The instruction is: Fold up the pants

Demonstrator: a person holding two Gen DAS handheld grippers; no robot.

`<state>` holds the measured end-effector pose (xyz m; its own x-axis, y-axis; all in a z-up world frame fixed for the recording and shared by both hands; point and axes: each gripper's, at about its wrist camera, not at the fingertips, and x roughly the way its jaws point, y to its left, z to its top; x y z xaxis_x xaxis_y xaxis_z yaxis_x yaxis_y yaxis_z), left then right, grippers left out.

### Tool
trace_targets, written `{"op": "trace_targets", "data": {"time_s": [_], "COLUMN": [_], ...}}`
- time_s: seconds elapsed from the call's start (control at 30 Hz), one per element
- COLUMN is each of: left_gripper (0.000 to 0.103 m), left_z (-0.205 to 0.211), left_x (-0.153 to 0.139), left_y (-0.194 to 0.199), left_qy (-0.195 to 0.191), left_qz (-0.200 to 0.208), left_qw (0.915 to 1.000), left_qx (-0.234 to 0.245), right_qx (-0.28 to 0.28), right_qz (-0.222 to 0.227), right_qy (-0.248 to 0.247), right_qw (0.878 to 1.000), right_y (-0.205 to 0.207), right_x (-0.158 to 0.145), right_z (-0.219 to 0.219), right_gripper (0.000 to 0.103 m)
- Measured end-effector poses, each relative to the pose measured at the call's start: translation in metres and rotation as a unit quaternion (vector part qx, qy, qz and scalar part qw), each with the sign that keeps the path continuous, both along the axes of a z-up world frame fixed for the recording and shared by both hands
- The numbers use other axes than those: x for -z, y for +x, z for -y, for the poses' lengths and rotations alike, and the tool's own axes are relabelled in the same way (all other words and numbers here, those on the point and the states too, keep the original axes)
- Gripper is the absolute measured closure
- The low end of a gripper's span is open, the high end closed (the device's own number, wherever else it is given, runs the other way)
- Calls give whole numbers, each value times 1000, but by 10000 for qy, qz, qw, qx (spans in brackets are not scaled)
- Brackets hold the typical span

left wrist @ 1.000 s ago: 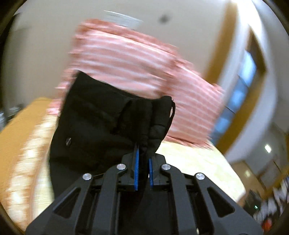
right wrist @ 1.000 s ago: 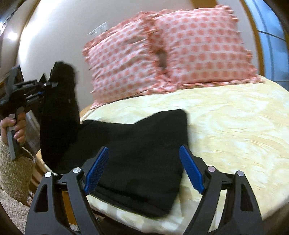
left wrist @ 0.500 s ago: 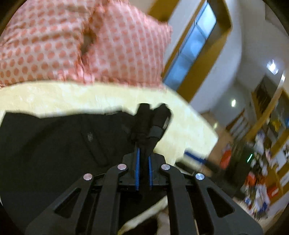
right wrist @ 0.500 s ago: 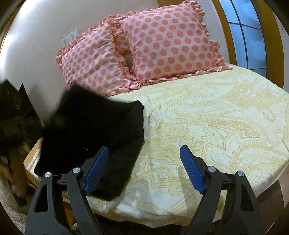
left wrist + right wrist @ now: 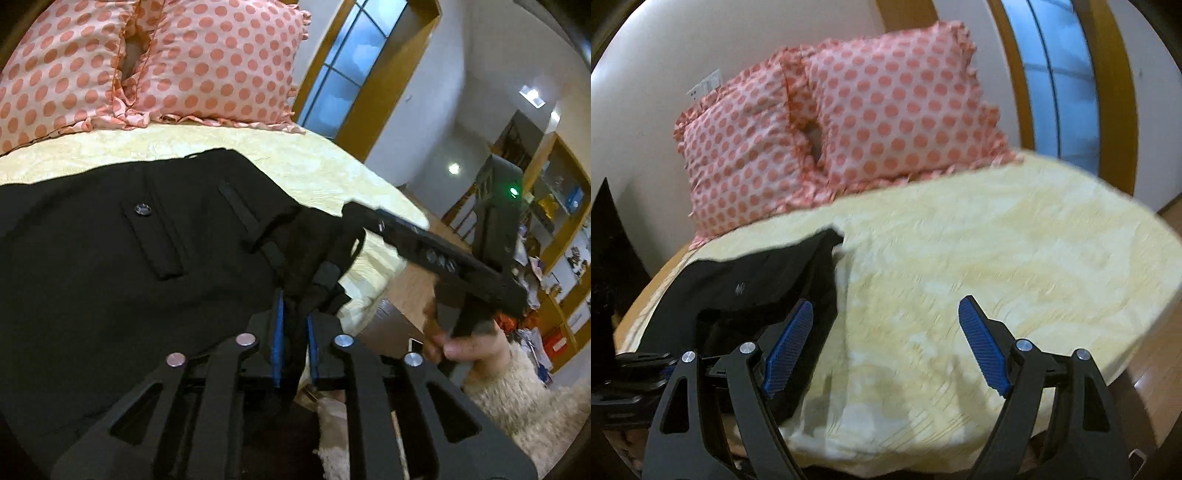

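Black pants (image 5: 122, 258) lie folded on the yellow bedspread (image 5: 325, 173), waistband button up. My left gripper (image 5: 293, 317) is shut on a bunched corner of the pants at the bed's near edge. In the right wrist view the pants (image 5: 746, 288) lie at the bed's left side. My right gripper (image 5: 886, 339) is open and empty, its left pad (image 5: 788, 347) over the pants' right edge. The right gripper also shows in the left wrist view (image 5: 436, 254), held by a hand to the right of the pants.
Two pink polka-dot pillows (image 5: 849, 122) lean on the wall at the head of the bed. A window with a wooden frame (image 5: 1067, 74) stands behind. Yellow bedspread (image 5: 997, 251) stretches to the right of the pants. Shelves (image 5: 554, 229) stand far right.
My left gripper swung the held pants from hanging in the air down onto the bed, folding them over. My right gripper stayed open and shifted right, near the pants' edge.
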<state>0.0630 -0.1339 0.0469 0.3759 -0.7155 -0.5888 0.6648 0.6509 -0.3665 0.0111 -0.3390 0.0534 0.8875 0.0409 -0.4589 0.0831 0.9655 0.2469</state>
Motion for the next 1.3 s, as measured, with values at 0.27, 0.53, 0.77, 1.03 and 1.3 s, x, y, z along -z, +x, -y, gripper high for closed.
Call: {"op": "trace_targets", "data": {"time_s": [0.27,0.53,0.77,1.03,1.3], "left_gripper": [11,5,3,2,2], "left_z": [-96,-114,-108,-117,-119], "left_x": [-41,-13,23,25,24], "left_y": [-9,9,12,2,0], "left_qy": [1,750,1310,1018,893], "left_qz": [947,570,393,595,623], "left_qw": [9805,9657,9628,9680,9703], "left_qx": [-1723,-2419,-2332,-2217,-2162], "right_qx": [-1132,-2180,-2090,-1651,-1894], "right_qz": [507,157,-932,-945,-1813], "right_qy": [-50,-220,-988,426,508], "right_qw": [9923,9756,9684,9808,9637], "right_y": [8,30,48,102,170], "right_x": [-32,-9,23,-20,7], "right_z": [-42,-107,-123,-49,-45], "right_gripper": [18,18,16,14,27]}}
